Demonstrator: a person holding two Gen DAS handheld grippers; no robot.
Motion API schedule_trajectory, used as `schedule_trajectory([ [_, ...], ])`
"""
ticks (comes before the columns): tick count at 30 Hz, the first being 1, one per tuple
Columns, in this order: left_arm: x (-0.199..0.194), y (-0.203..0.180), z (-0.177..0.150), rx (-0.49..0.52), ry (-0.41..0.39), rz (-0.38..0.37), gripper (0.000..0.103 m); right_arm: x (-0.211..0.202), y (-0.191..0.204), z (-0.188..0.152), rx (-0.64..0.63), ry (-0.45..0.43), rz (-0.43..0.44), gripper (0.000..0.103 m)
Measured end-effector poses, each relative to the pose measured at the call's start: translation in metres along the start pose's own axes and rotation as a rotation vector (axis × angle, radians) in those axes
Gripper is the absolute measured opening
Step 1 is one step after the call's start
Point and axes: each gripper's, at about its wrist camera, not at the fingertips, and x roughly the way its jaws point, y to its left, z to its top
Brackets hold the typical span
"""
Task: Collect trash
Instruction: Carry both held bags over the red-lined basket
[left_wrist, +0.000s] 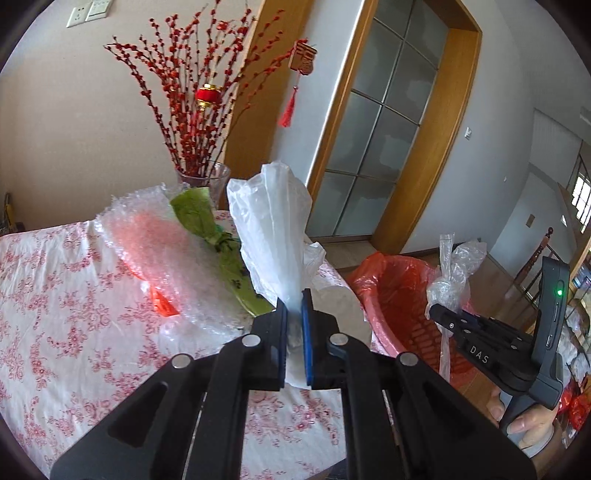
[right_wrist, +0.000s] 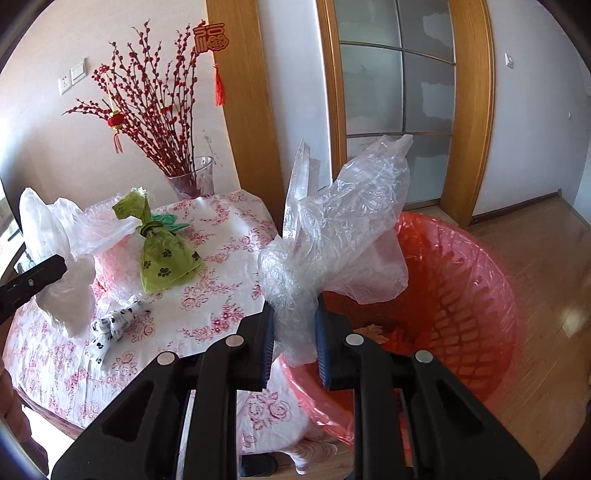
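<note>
White, thin plastic film formed the load of the left gripper (left_wrist: 294, 325): a crumpled white plastic bag (left_wrist: 269, 225) stood up from between the jaws, which were pressed nearly together and pinching its gathered lower end. In the left wrist view the bag rose toward 12 o'clock above the desk covered by a white cloth with a red floral print (left_wrist: 55, 288).

The right gripper (right_wrist: 295, 339) pinched a wad of clear crinkled plastic wrap (right_wrist: 343, 229), its jaws held slightly apart by the bunched film. The wad was at 12 o'clock from the jaws, over the near rim of the round red lattice waste basket lined with a red plastic bag (right_wrist: 461, 295), which stood on the wooden floor beside the desk, at 3 o'clock from it.

Remaining on the desk were a sheet of clear bubble wrap (left_wrist: 155, 236), a knotted green bag with black paw prints (right_wrist: 166, 258) and a small twisted white bag with black paw prints (right_wrist: 110, 328). A glass vase of red-budded branches (right_wrist: 192, 181) stood at the far edge.

Handling assessment: both films are probably very light, soft and slippery, and collapse under pressure. A grip on a bunched or knotted section appears more secure than one on a single layer. Light film may cling to the pads on release, or drift outside the basket.
</note>
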Motion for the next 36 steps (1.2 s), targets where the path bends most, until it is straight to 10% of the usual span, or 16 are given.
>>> schedule_trajectory([
  [36,0.125,-0.128,-0.011,0.133,0.147,-0.248,0.009,-0.003,-0.113,0.018,0.157,-0.047,-0.136,0.020],
])
